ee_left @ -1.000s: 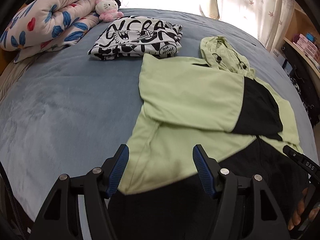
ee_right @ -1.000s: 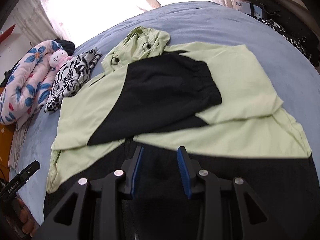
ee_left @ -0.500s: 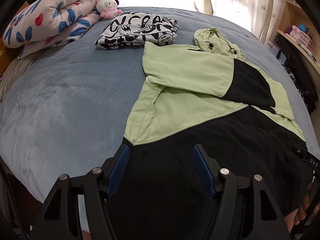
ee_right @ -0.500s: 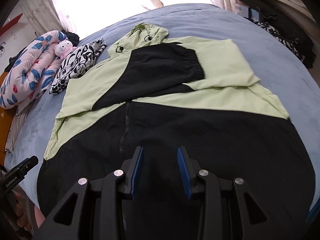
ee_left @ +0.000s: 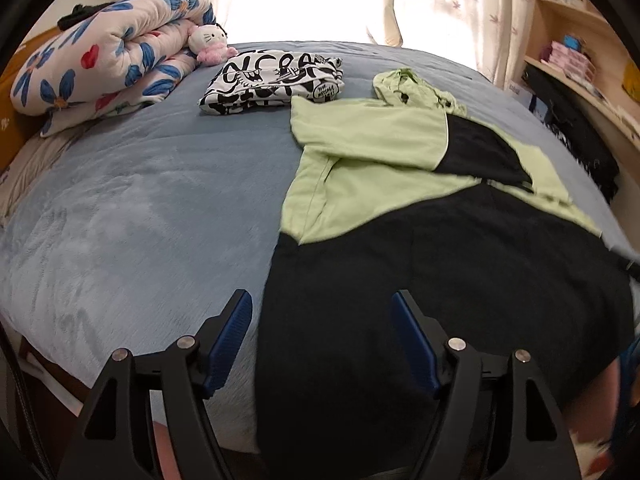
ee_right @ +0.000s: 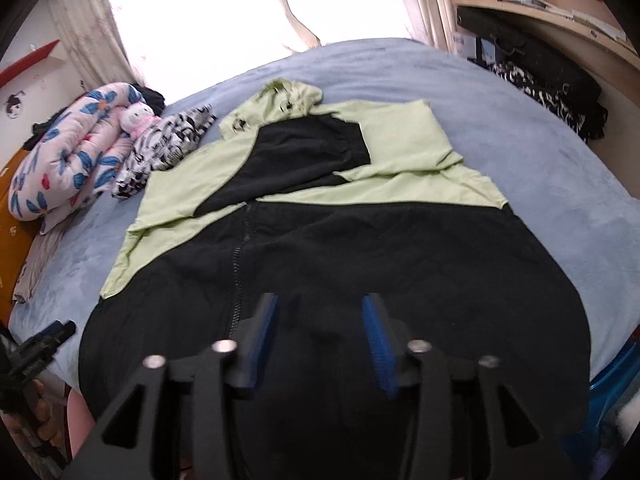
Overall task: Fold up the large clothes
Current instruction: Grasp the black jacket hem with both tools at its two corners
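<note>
A blue-grey bed (ee_left: 132,216) fills the room below bright curtains. In the left wrist view the green-and-black hooded jacket (ee_left: 400,184) lies flat, sleeves folded across its chest, beside a folded black-and-white garment (ee_left: 276,80) and a floral quilt (ee_left: 104,68). The left gripper (ee_left: 322,334) is spreading above the black hem, gripping nothing. In the right wrist view the right gripper (ee_right: 320,336) is likewise widening over the jacket's (ee_right: 340,248) black lower part, pads clear of the cloth.
</note>
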Demonstrator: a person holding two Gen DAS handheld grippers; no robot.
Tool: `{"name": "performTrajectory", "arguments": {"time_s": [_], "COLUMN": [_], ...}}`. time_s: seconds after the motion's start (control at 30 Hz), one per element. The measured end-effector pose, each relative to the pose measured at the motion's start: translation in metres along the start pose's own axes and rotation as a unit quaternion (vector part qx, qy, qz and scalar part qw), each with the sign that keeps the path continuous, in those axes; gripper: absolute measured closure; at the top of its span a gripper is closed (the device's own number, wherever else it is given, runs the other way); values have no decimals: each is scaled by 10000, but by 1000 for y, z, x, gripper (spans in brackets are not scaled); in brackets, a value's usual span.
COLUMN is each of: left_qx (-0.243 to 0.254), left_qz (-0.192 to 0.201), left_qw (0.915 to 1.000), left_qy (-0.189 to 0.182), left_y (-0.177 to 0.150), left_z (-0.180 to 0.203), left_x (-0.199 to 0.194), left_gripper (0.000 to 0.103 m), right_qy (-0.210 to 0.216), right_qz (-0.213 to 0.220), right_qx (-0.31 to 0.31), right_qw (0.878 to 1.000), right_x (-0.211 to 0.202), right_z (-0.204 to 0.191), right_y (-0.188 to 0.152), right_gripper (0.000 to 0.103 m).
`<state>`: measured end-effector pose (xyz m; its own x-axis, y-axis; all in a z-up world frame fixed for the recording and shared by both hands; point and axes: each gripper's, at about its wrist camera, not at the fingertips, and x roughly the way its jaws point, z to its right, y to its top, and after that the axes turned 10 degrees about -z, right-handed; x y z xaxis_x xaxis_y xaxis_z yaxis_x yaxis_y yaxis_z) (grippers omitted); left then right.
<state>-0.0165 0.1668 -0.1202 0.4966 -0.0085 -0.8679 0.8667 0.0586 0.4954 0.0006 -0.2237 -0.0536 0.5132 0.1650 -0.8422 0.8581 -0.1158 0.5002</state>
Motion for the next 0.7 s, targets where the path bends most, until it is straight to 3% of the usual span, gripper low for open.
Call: {"name": "performTrajectory", "arguments": {"time_s": [0.07,0.27,0.57,0.7], "left_qx": [52,-36,124,171], "left_qz": [15,-72,-170,-260], "left_qw": [9999,9987,9964,9957], "left_qy": [-139,-504,-823,-870], "left_y": [-14,-43,-64,-66], "left_z": [-7,-33,-41,-36], "left_x": [5,13,21,25], "left_gripper": [33,33,32,23], "right_qy": [-224,-869,-1383,-1283], "right_qz": [209,603,432,287], "right_qx": [-194,-862,-108,200], "right_qw": [9993,9906,9894,9911], "right_x": [-10,-34,-37,-31], "right_z": [1,22,124,150], "right_y": [-8,-42,-72,-78], "right_gripper": [34,33,33,34]}}
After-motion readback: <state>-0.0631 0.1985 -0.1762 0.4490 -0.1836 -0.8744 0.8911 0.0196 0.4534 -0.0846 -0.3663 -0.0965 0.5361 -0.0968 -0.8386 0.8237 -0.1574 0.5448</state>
